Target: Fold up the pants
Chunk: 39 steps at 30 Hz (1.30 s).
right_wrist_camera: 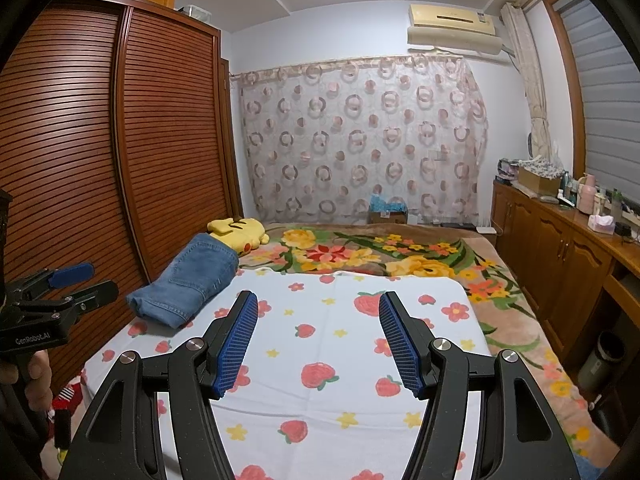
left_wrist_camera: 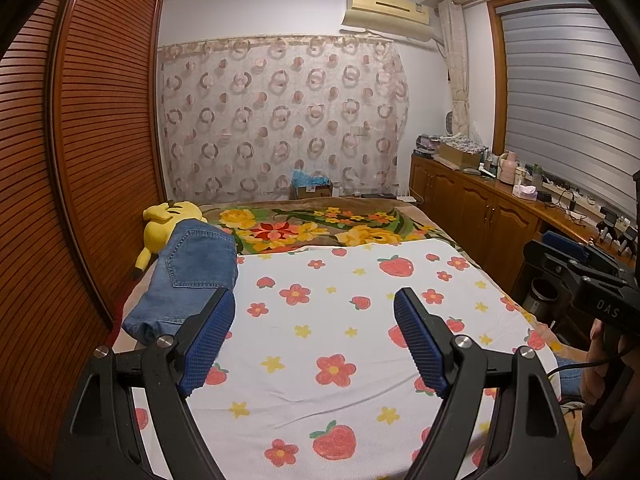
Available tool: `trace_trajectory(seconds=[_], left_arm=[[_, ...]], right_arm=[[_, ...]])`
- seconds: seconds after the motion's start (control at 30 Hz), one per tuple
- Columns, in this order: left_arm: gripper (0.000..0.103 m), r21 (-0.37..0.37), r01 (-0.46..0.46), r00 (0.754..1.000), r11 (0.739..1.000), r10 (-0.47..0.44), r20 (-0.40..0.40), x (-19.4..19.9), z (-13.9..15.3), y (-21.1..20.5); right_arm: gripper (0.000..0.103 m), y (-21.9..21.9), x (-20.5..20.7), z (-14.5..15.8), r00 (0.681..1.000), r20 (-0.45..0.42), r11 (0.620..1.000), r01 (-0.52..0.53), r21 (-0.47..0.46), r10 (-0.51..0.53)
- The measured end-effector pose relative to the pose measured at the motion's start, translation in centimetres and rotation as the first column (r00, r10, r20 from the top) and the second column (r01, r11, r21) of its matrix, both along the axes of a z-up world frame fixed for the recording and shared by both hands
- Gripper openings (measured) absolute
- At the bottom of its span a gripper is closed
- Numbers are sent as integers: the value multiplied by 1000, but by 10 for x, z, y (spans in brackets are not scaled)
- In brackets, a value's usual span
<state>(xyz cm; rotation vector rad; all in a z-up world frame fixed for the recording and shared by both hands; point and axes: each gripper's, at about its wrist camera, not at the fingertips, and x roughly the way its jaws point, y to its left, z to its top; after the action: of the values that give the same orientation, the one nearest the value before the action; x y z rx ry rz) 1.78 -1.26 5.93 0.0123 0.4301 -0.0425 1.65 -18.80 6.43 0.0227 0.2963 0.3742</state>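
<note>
The jeans [right_wrist_camera: 188, 280] are seen already folded into a compact bundle at the left edge of the bed, just before a yellow plush toy [right_wrist_camera: 240, 232], so the folding is judged essentially done. Both the left gripper [left_wrist_camera: 314, 340] and the right gripper [right_wrist_camera: 318, 340] are held with jaws apart and nothing between them, above a strawberry-print sheet [right_wrist_camera: 340, 360]. Beyond it a floral blanket [right_wrist_camera: 380, 256], a slatted wardrobe [right_wrist_camera: 120, 140], a patterned curtain [right_wrist_camera: 360, 136] and a cluttered wooden sideboard [right_wrist_camera: 560, 232] are seen.
</note>
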Motion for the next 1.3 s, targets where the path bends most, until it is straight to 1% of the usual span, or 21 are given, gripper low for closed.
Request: trace_trajectory(seconds=[1.3], left_arm=[[82, -4, -1, 1000, 1000, 1, -1, 0, 2, 3]], right_arm=[[66, -5, 3, -1, 1000, -1, 1000, -6, 0, 6]])
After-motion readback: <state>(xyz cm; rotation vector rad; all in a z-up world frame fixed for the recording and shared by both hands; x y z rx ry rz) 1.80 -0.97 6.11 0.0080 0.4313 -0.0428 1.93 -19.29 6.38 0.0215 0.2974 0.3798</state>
